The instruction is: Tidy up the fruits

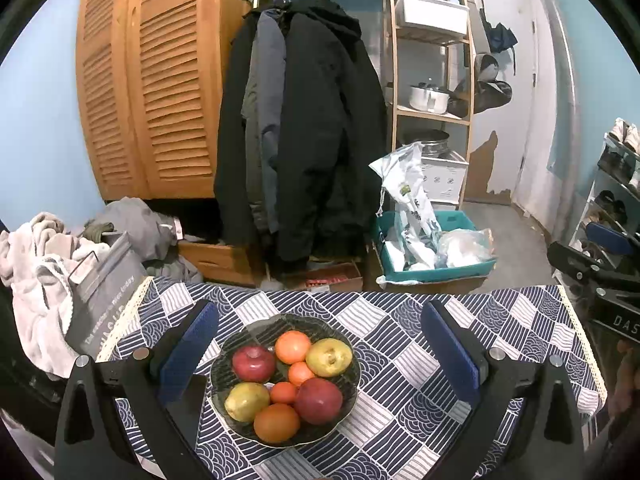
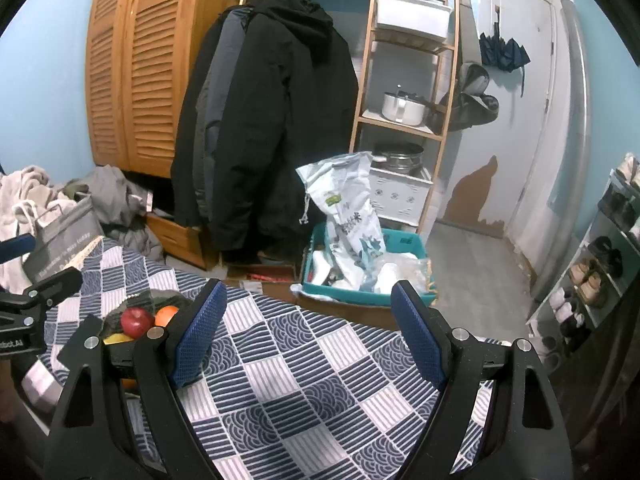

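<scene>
Glass bowl point(image 1: 224, 364), dark, on the checked tablecloth point(image 1: 400, 360): apples, pears, oranges, heaped and touching. Firm, rounded, likely to roll; take each across its middle. Your left gripper point(image 1: 320, 356) and right gripper point(image 2: 308, 332) both gape wide, empty.

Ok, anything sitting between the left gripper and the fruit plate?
Nothing visible. The left gripper is open, its fingers either side of the plate, with only bare tablecloth around it. The fruit lies uncovered on top.
</scene>
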Demonstrator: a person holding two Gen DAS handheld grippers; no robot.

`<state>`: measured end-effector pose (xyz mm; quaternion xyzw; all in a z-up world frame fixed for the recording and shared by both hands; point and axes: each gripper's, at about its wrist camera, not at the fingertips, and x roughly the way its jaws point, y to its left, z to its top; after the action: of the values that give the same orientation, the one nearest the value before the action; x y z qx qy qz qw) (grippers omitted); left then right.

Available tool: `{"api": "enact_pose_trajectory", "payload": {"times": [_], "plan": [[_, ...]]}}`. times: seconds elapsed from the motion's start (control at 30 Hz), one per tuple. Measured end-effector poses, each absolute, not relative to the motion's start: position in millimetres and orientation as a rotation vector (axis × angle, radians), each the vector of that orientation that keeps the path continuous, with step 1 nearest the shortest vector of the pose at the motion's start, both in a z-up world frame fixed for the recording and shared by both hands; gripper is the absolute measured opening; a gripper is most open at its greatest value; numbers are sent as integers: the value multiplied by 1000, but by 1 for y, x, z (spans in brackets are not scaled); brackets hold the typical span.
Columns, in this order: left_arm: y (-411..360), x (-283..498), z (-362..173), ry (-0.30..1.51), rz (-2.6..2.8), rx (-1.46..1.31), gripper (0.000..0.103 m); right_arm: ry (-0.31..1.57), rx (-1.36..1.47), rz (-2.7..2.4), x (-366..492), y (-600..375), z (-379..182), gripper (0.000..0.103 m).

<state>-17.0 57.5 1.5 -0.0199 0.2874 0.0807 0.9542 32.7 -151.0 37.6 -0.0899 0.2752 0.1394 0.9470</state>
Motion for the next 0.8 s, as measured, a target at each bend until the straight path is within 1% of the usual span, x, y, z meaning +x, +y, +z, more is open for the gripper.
{"api": "enact_pose_trajectory", "payload": {"times": [0.8], "plan": [[50,-16,3,587,171,-32,102,561,-186,277,35,-164,41,83]]}}
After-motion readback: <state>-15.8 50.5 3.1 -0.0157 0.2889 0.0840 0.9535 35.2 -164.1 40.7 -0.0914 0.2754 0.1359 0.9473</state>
